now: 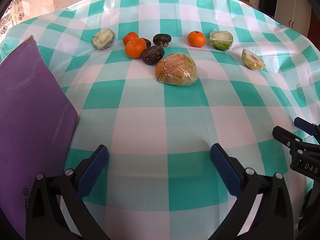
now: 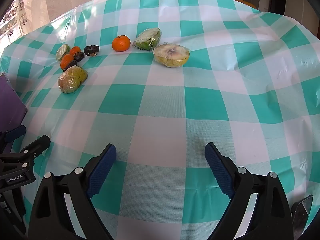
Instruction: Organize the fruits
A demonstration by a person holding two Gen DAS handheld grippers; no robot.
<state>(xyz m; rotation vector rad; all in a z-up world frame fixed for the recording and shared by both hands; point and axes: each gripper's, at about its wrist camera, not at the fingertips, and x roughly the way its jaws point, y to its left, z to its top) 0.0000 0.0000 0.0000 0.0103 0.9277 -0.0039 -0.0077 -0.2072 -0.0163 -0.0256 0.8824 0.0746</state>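
On the checked tablecloth (image 1: pixel 160 120) lies a row of produce. A film-wrapped pear half (image 1: pixel 176 69) (image 2: pixel 72 79) is nearest. Behind it sit two tangerines (image 1: pixel 135 47), dark mushrooms (image 1: pixel 153 55) (image 2: pixel 91 50) and a wrapped pale half fruit (image 1: pixel 103 38). Further right are a lone tangerine (image 1: pixel 196 38) (image 2: pixel 120 43), a wrapped green half fruit (image 1: pixel 221 40) (image 2: pixel 148 38) and a wrapped cut half (image 1: pixel 252 59) (image 2: pixel 171 55). My left gripper (image 1: pixel 159 161) is open over bare cloth, well short of the fruit. My right gripper (image 2: pixel 160 158) is open too, holding nothing.
A purple board (image 1: pixel 30 108) (image 2: pixel 10 104) lies at the left edge of the table. Each gripper shows at the side of the other's view, the right one (image 1: pixel 296 140) and the left one (image 2: pixel 22 152). Cabinets stand beyond the table's far right.
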